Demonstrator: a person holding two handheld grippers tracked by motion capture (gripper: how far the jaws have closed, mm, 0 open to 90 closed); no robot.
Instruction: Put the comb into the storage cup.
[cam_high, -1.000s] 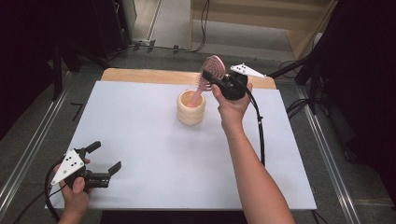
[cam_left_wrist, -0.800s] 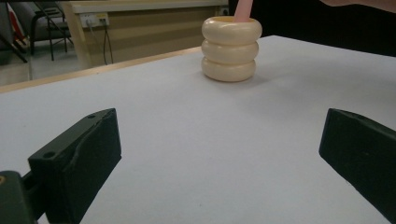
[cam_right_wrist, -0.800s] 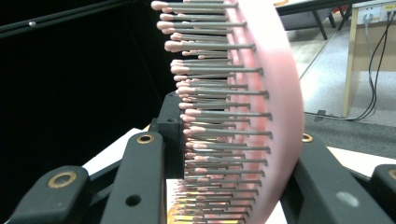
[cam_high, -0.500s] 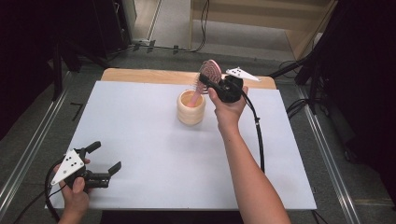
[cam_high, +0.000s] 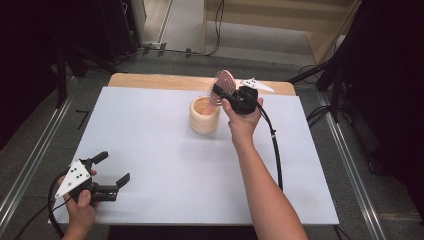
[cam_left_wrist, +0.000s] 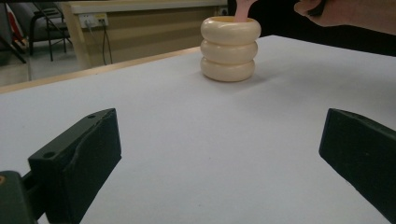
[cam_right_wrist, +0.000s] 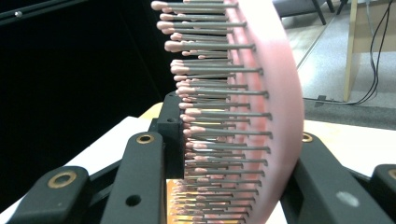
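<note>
A pink hairbrush (cam_high: 223, 81) with grey, pink-tipped bristles stands upright, and my right gripper (cam_high: 218, 92) is shut on its head. The brush's handle reaches down into a cream ribbed cup (cam_high: 204, 116) at the table's back middle. In the right gripper view the hairbrush (cam_right_wrist: 275, 93) is clamped between the two black jaws of the right gripper (cam_right_wrist: 229, 163). My left gripper (cam_high: 114, 167) rests near the front left corner, open with nothing between its fingers. The left gripper view looks past its own spread jaws (cam_left_wrist: 219, 154) at the cup (cam_left_wrist: 229, 49) with the pink handle (cam_left_wrist: 242, 9) inside.
The white table top (cam_high: 150, 150) spreads between both hands. A wooden strip (cam_high: 150, 80) runs along its back edge. The right gripper's black cable (cam_high: 274, 145) trails over the right side of the table. Metal rails (cam_high: 30, 160) flank the table.
The right hand has sunk a little with the brush, bringing the handle lower into the cup. The left gripper has not moved.
</note>
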